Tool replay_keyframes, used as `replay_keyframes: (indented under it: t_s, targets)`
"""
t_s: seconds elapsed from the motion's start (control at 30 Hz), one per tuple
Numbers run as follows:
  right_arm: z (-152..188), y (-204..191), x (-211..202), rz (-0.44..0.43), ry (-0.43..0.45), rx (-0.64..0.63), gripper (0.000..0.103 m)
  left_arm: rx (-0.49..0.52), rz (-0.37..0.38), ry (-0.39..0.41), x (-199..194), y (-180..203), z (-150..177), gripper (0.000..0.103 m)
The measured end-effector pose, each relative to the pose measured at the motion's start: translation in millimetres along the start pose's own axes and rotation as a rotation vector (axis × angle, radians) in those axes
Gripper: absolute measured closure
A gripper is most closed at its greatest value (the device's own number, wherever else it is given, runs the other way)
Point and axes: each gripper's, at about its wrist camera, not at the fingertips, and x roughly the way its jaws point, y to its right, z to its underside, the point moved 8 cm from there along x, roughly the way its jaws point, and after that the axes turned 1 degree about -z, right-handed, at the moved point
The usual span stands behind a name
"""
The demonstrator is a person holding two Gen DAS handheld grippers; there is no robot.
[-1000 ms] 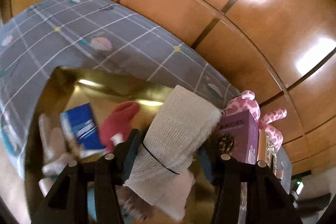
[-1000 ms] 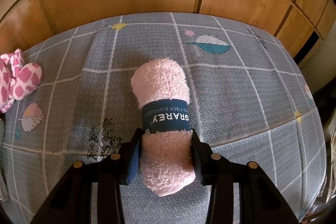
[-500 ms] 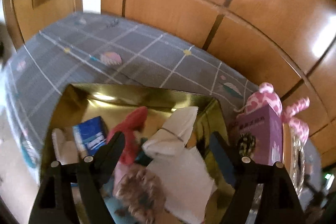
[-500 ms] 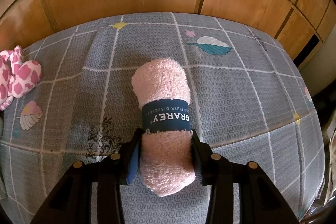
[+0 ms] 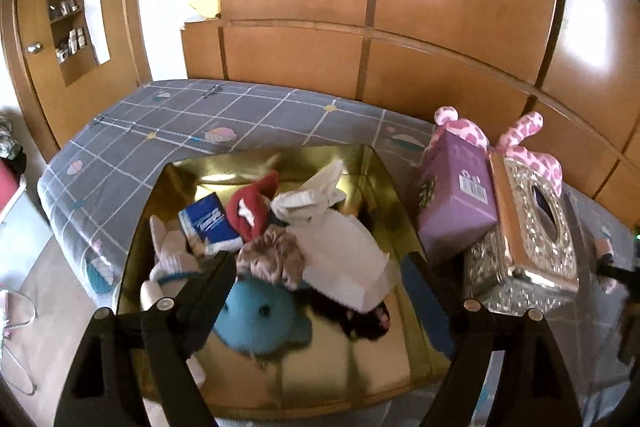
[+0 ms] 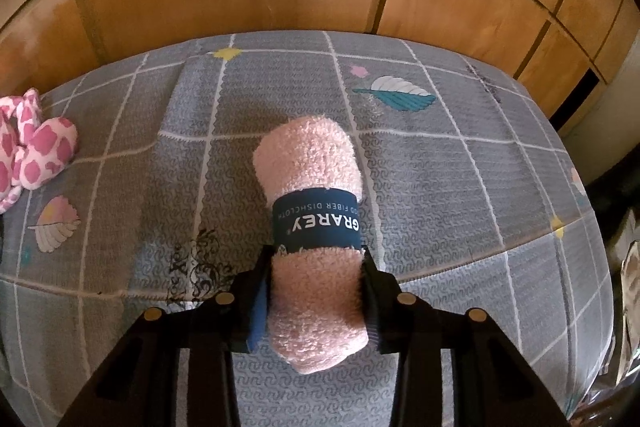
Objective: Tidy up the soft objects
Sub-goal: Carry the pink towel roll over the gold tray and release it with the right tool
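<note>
My left gripper [image 5: 318,261] hovers over the gold box [image 5: 386,187], its jaws opening with nothing gripped between them. In the box lie the white gauze roll [image 5: 308,203], a red plush [image 5: 250,209], a blue tissue pack [image 5: 210,223], a blue plush [image 5: 260,311], a white cloth [image 5: 344,259] and a fluffy brown item [image 5: 272,255]. My right gripper [image 6: 316,253] is closing on a rolled pink dishcloth [image 6: 308,163] with a dark blue band; its pads press on the roll's near half, just above the grey bedsheet [image 6: 460,195].
To the right of the gold box stand a purple carton [image 5: 456,199] and an ornate silver tissue box [image 5: 532,227], with a pink spotted plush [image 5: 464,127] behind them. That plush [image 6: 44,151] also shows at the right wrist view's left edge. Wooden panels run behind the bed.
My left gripper let go of the white gauze roll, which now lies in the gold box, and has opened wide and drawn back from it. The right gripper keeps its hold.
</note>
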Motion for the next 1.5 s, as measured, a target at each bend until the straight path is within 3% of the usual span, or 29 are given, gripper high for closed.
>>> replay_keyframes:
  t_s: [0.43,0.77,1.2,1.5]
  targets:
    - [0.3,-44.6,-39.7,-0.142,0.024,-0.003,0.068,0.023,0.029,0.02,-21.2,9.5,22.0,0.015]
    - [-32.6,-104.8,-88.7,-0.224,0.108,-0.065,0.068,0.028,0.037,0.016,-25.1,6.5,28.9,0.015]
    - [-82.2,-201.7,-176.7,-0.364,0.283,-0.177,0.068,0.013,0.037,0.003,-22.9,-5.6,35.8,0.015]
    - [-66.1,-308.8,-242.9,-0.557,0.364,-0.399,0.068,-0.025,0.05,-0.01,-21.1,-15.7,38.1,0.015]
